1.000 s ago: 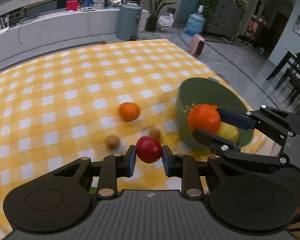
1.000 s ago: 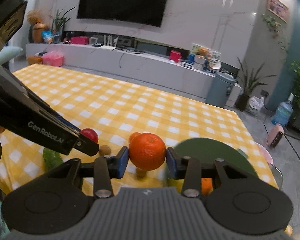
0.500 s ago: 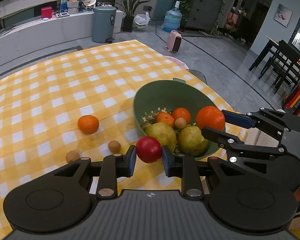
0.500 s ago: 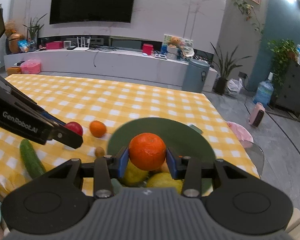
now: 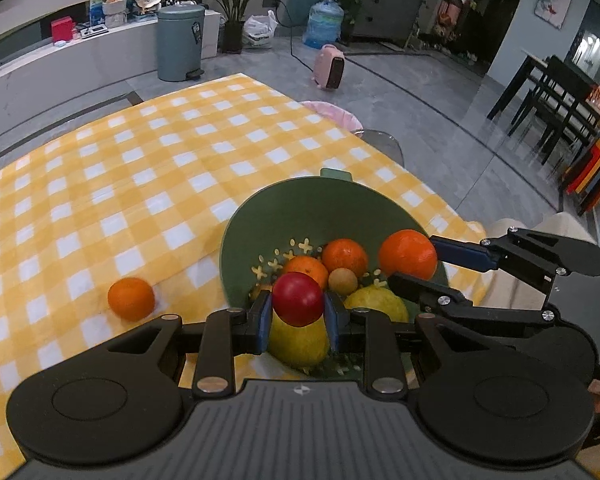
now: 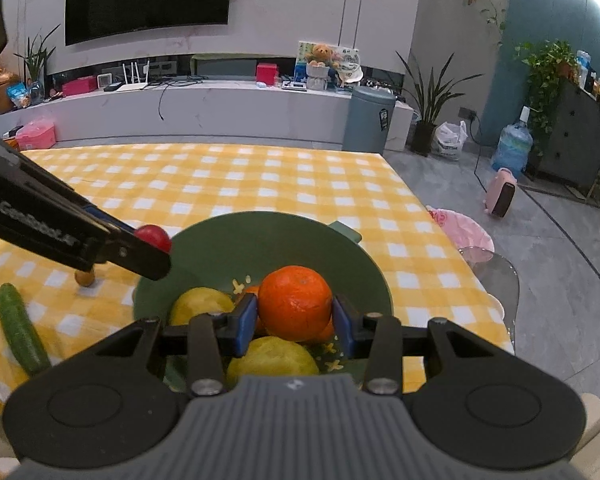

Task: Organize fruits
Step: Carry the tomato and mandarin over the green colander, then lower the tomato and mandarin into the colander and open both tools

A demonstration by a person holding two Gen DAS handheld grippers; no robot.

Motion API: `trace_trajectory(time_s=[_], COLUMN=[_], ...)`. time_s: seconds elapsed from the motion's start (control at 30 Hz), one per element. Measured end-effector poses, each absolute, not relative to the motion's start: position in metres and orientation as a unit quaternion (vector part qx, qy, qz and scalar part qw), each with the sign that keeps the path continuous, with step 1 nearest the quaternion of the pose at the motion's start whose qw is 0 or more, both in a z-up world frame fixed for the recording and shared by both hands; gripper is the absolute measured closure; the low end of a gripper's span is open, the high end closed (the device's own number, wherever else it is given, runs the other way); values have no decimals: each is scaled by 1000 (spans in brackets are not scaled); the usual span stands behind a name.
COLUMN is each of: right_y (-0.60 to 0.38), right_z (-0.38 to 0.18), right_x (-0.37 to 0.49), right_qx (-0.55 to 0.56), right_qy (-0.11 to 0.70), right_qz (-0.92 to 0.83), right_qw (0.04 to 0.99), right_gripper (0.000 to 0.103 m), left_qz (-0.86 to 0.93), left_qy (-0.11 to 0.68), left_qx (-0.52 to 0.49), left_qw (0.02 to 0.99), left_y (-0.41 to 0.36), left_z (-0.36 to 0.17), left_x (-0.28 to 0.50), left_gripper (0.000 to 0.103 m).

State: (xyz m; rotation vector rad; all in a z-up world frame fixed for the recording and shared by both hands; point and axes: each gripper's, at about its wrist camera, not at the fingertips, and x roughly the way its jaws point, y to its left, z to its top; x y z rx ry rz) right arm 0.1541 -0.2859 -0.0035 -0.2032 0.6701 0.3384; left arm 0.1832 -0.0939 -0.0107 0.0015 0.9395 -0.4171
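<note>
Left wrist view: you've swung both grippers over the bowl (image 5: 260,216), left gripper (image 5: 297,318) pinching the red fruit (image 5: 298,299), right gripper (image 6: 295,320) pinching an orange (image 6: 295,303), ready to drop.

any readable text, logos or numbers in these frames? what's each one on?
"GenRobot.AI": white lettering on the side of the left gripper, seen from the right wrist view; motion-blurred, only roughly legible.
Sticker on the grey bin: too small to read.
Teddy-bear picture board on the counter: print illegible.
</note>
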Motion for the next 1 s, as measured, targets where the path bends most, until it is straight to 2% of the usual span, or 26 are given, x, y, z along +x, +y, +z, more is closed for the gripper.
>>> trace_trajectory(time_s=[0.57,1.0], right_y=[-275,-275], right_z=[-43,-56], right_x=[234,242], right_qx=[-88,-73], right_qy=[368,370], right_qz=[216,210], right_qw=[900,902], right_gripper=[65,64], left_qz=[-216,-220], left_qy=[475,480], left_qx=[85,98], left_qw=[849,843], left_y=[-113,-115], left_z=[-47,-55], left_x=[238,246], left_gripper=[73,72])
